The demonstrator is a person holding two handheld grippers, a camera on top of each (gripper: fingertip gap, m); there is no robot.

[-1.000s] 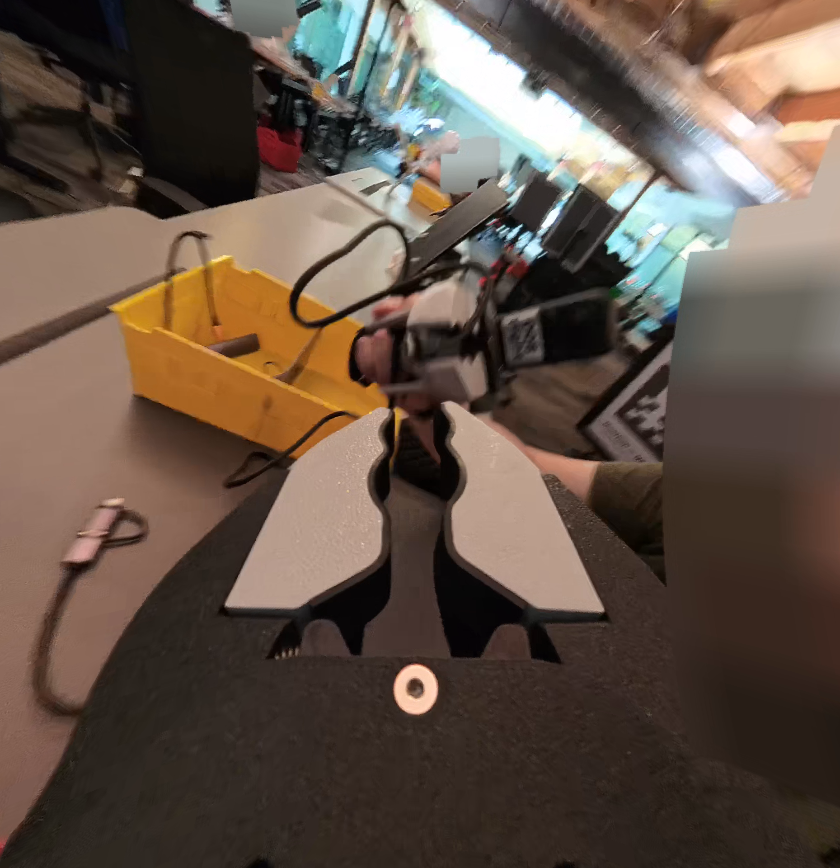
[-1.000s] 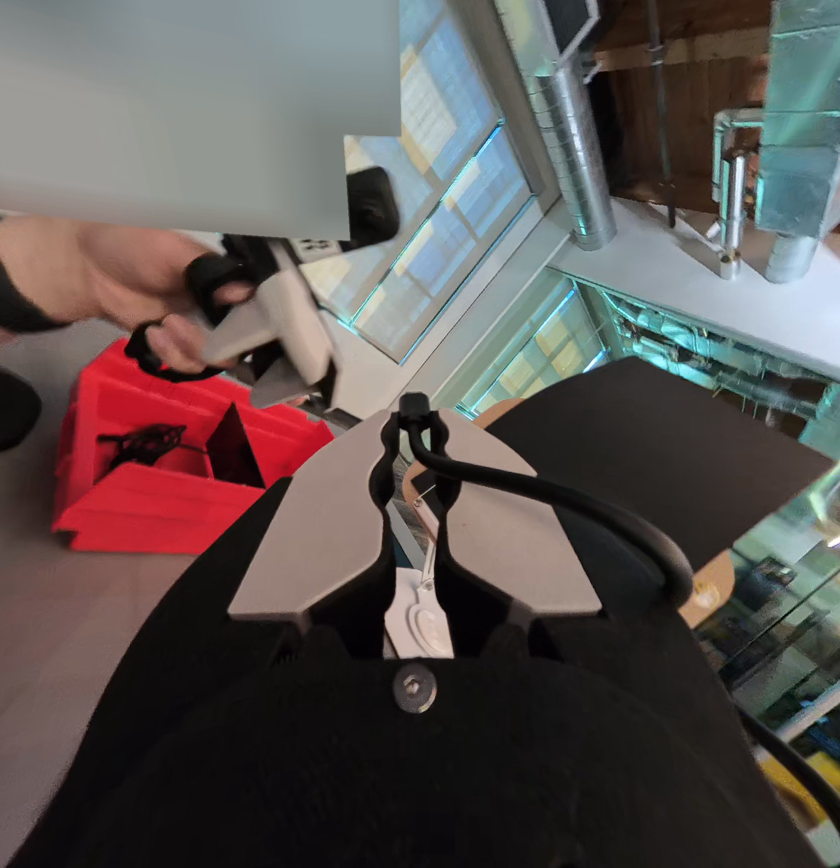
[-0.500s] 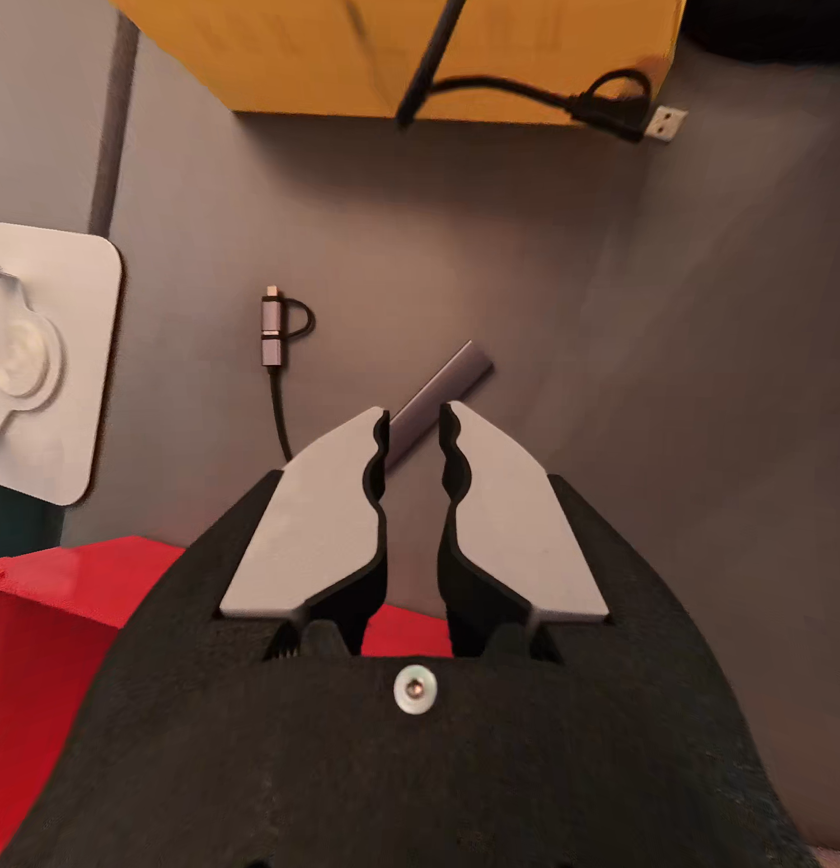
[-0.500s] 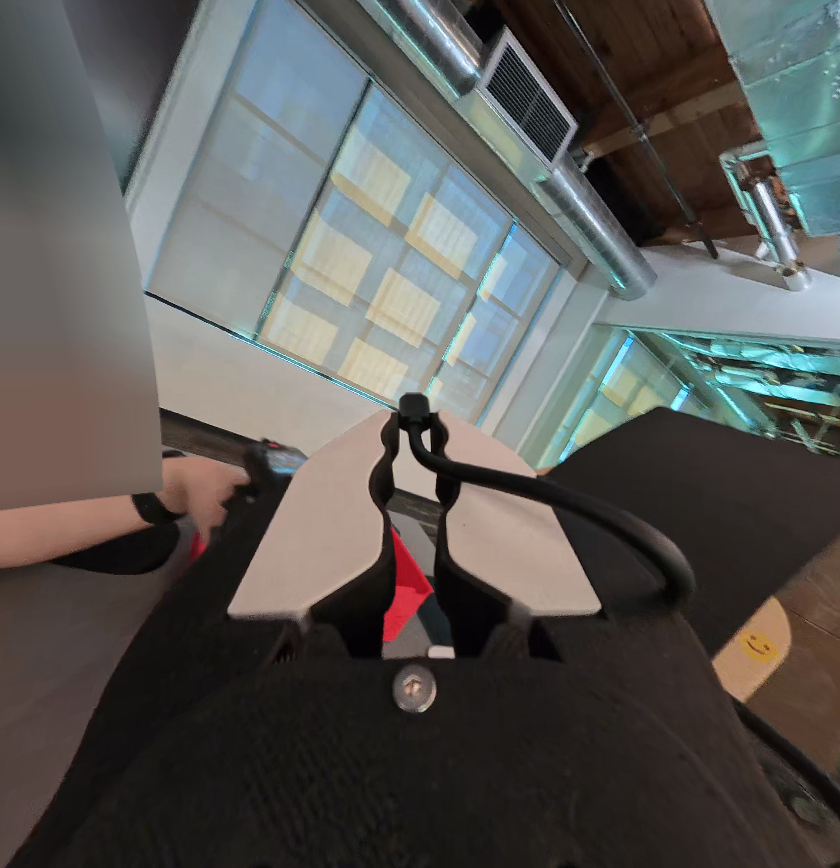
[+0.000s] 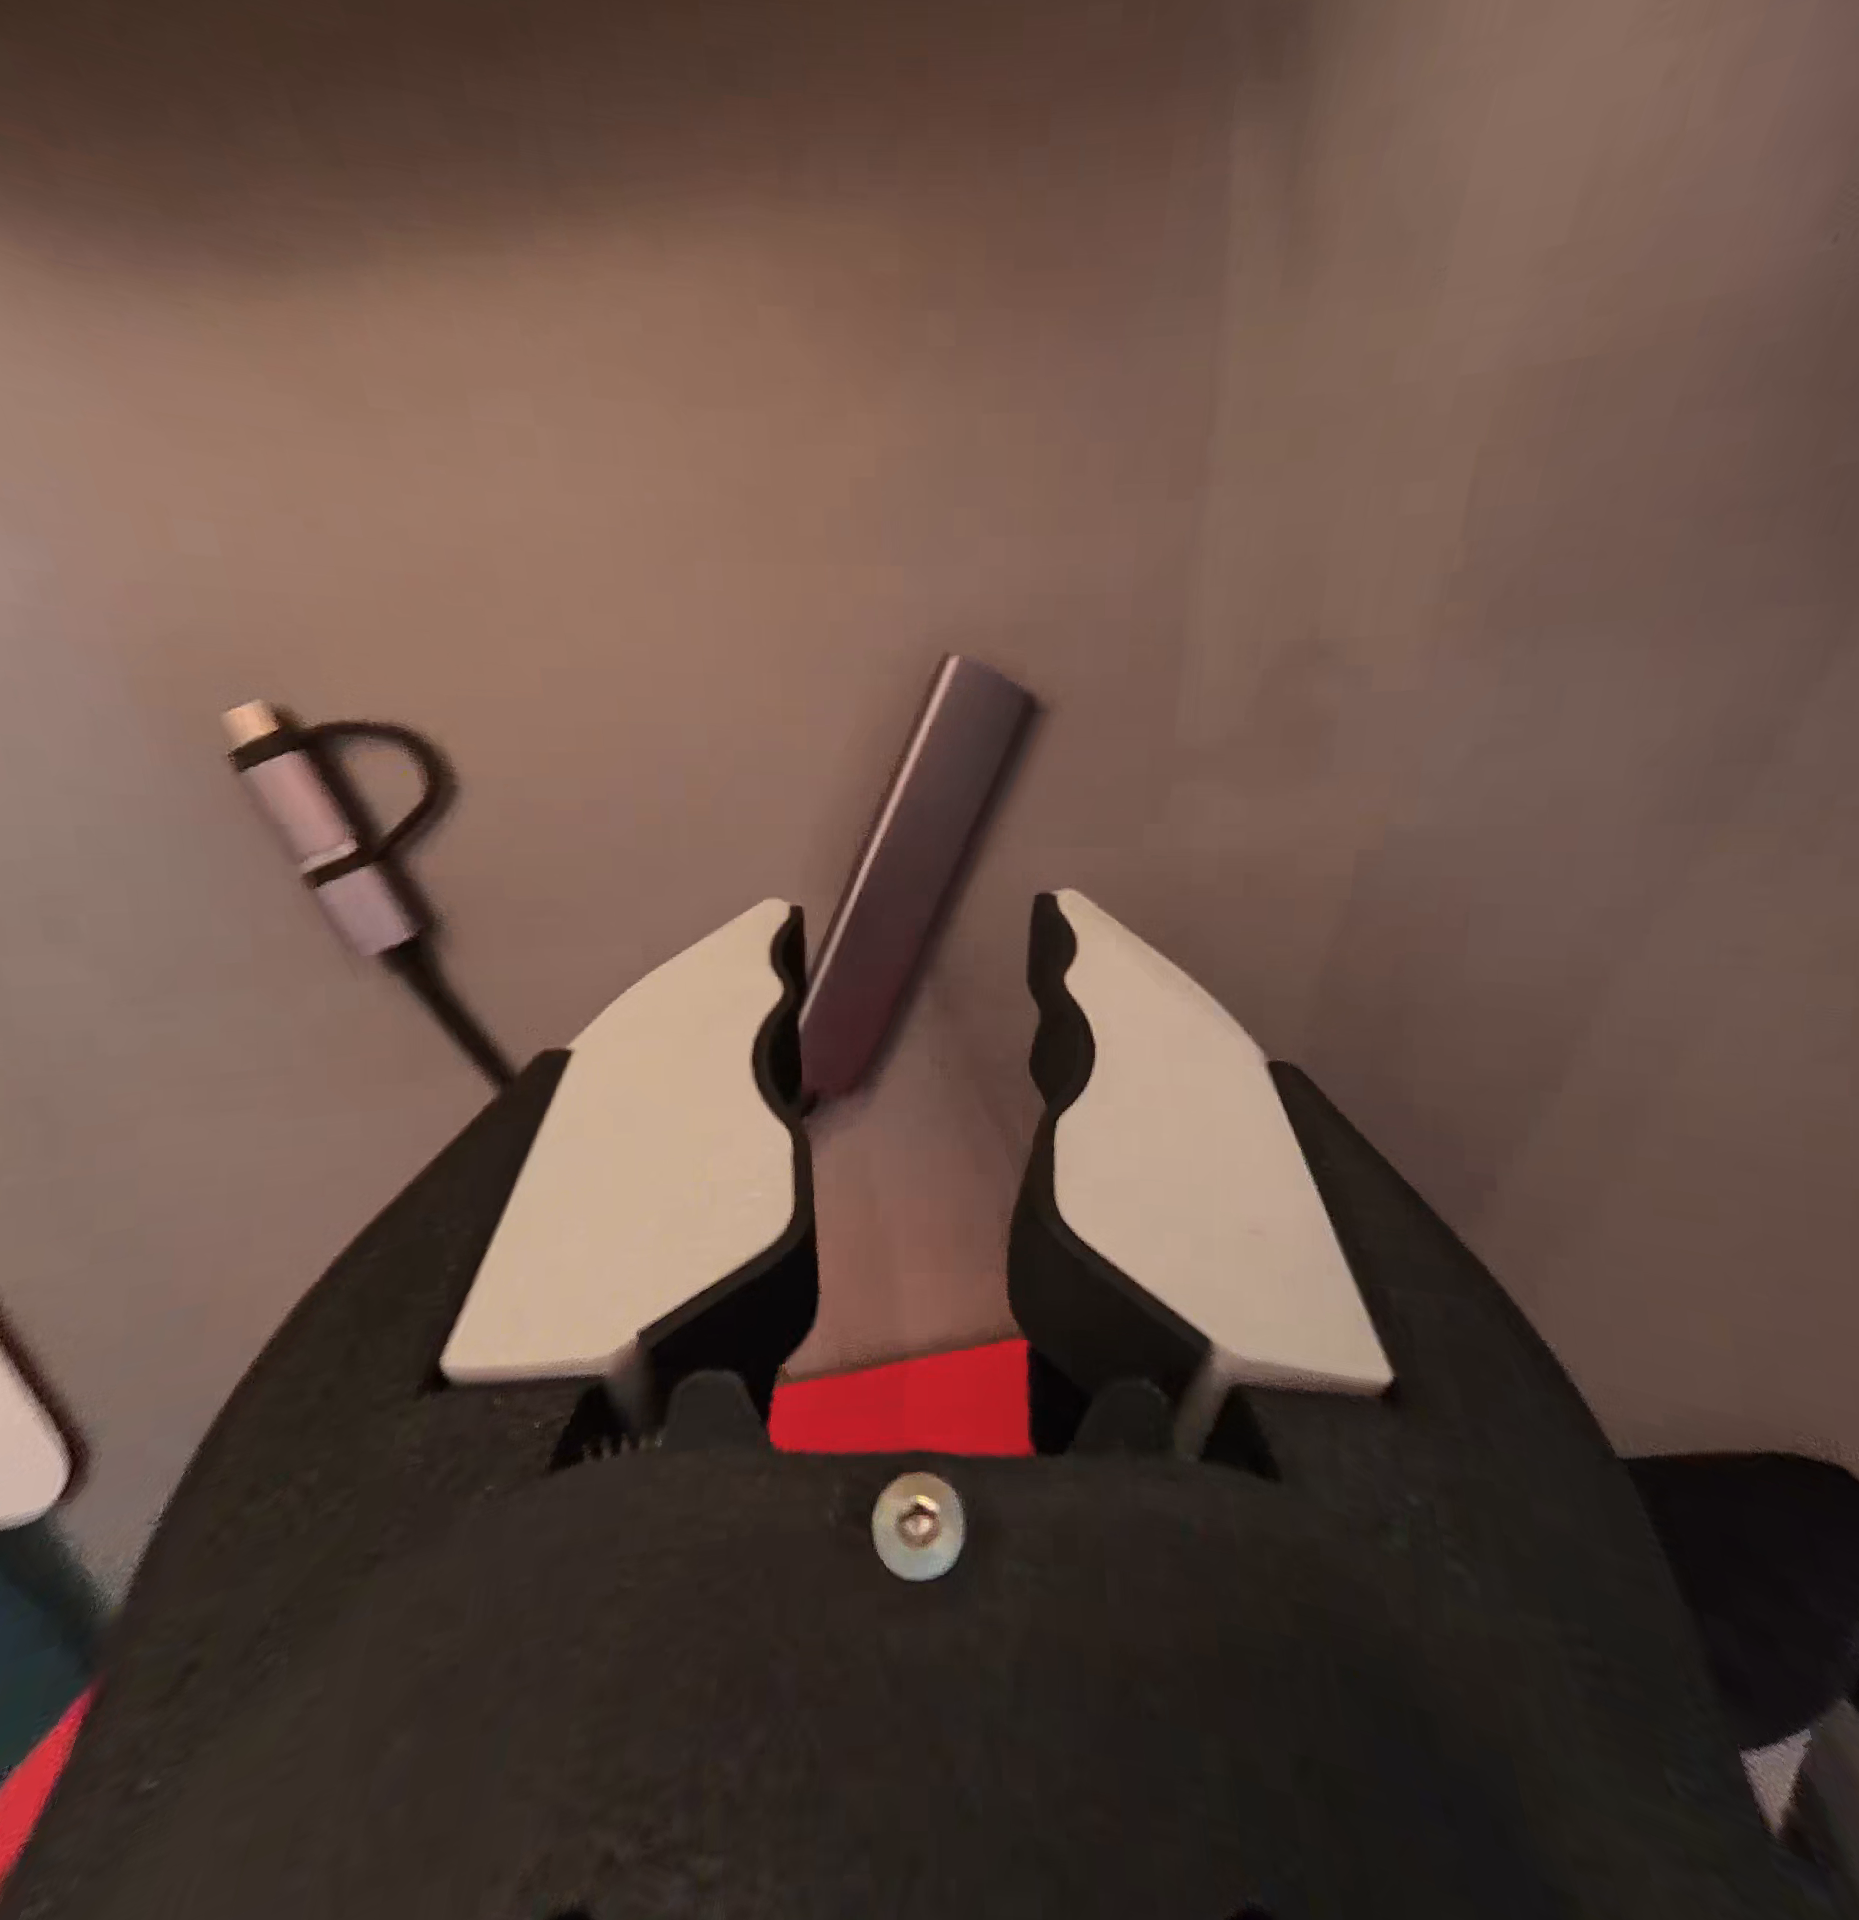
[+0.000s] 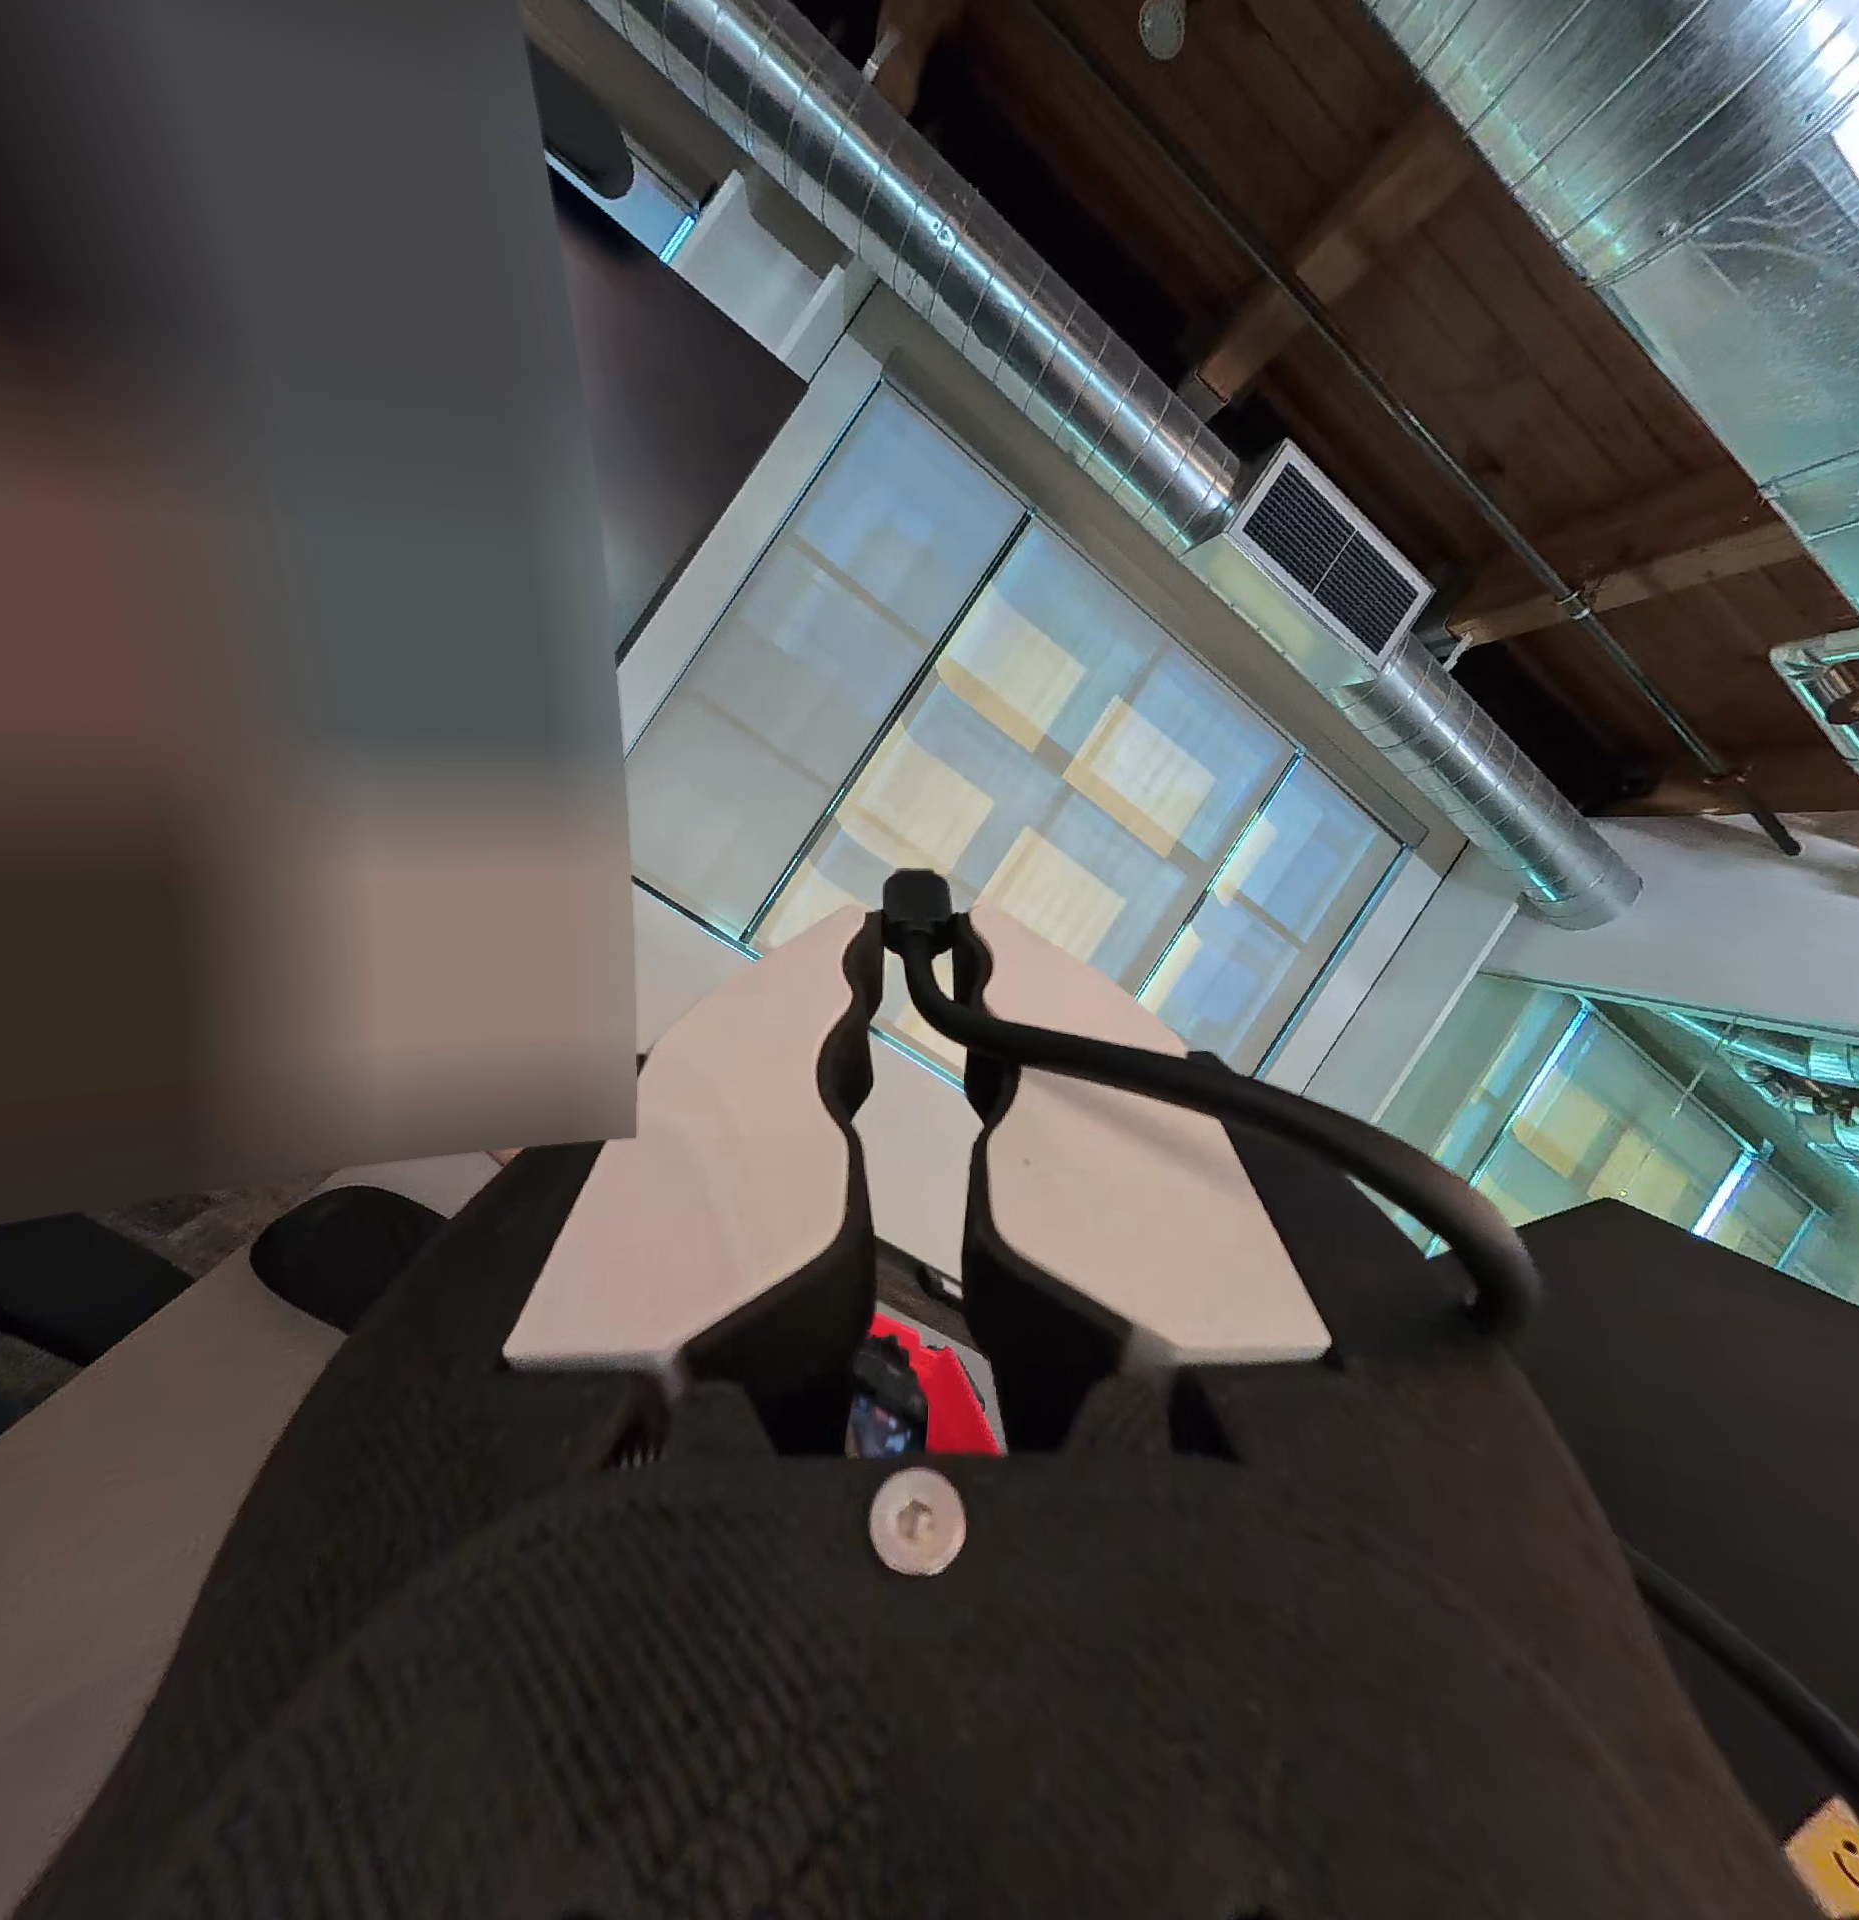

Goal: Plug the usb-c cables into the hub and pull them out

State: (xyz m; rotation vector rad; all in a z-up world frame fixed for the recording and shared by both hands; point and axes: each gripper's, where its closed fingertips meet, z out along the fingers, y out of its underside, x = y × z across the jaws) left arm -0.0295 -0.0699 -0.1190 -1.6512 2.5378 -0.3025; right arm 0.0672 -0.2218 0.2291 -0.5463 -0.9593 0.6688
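Observation:
In the left wrist view a slim grey hub (image 5: 909,852) lies on the grey table, angled up to the right. Its near end sits by the left finger of my left gripper (image 5: 914,914), which is open and empty just above it. The hub's own cable plug (image 5: 317,831), grey with a black tether loop, lies to the left. In the right wrist view my right gripper (image 6: 917,920) is shut on the black usb-c cable (image 6: 1195,1091) near its plug, held up in the air and pointing at the windows. The cable loops back to the right.
A red bin (image 5: 904,1392) shows between the left gripper's fingers, below it. A white plate (image 5: 11,1434) sits at the left edge. In the right wrist view a red bin (image 6: 940,1392) peeks between the fingers, with windows and ceiling ducts (image 6: 1008,312) beyond. The left gripper's tips are roughly 40 cm from the right gripper's. The slim grey hub (image 5: 909,852) is about 4 cm from my left fingertips and 40 cm from my right.
My left gripper has swung down from facing the room to the table, closed in on the hub and opened wider. My right gripper has tilted upward, still holding the cable.

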